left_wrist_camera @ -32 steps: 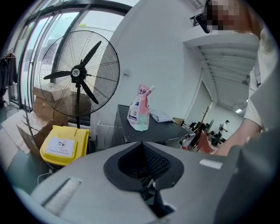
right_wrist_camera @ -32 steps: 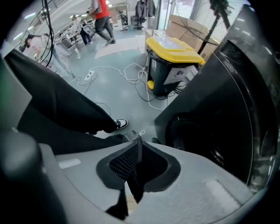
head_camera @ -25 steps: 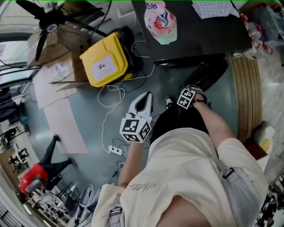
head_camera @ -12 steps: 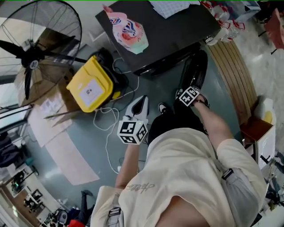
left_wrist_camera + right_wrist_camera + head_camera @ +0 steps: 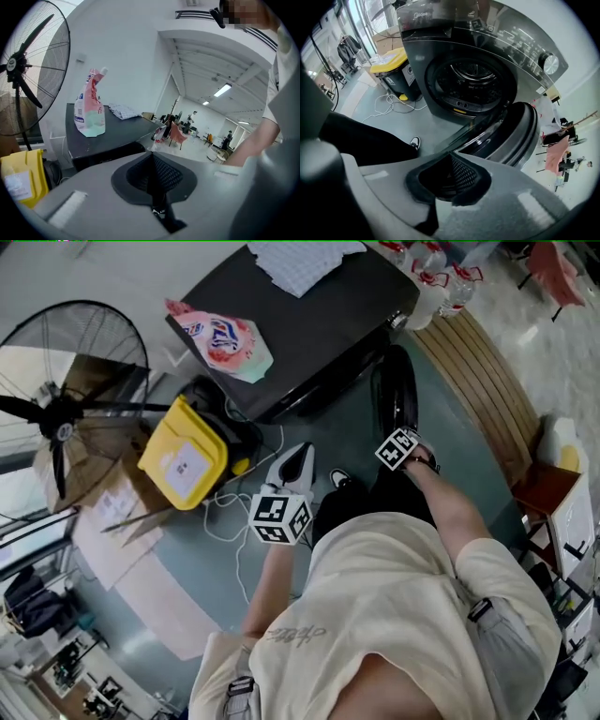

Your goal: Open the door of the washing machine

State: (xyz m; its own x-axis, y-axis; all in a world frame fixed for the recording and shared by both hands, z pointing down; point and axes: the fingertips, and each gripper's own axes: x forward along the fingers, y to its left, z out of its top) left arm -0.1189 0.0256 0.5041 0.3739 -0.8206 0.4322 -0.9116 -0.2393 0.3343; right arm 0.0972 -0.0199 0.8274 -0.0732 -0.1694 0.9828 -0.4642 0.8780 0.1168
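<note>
The black washing machine [image 5: 319, 324] stands ahead of me, with its drum opening [image 5: 471, 82] uncovered. Its round door [image 5: 394, 395] is swung out on the right, and its glass bulge [image 5: 506, 133] lies just beyond my right jaws. My right gripper [image 5: 451, 161] points steeply down beside the door, shut and holding nothing. In the head view only its marker cube [image 5: 398, 448] shows. My left gripper [image 5: 300, 454] hangs over the floor left of the door, shut and empty, aimed at the machine's top [image 5: 108, 136].
A pink detergent pouch [image 5: 225, 338] and a checked cloth [image 5: 300, 259] lie on the machine. A yellow bin [image 5: 187, 460], a standing fan [image 5: 61, 413], cardboard [image 5: 112, 531] and white cables [image 5: 239, 512] crowd the floor at left. A slatted wooden bench [image 5: 478, 381] runs along the right.
The head view has swung, bringing the fan into frame and sliding the machine leftward. Both grippers have shifted and the right cube has rolled. The door stands open throughout.
</note>
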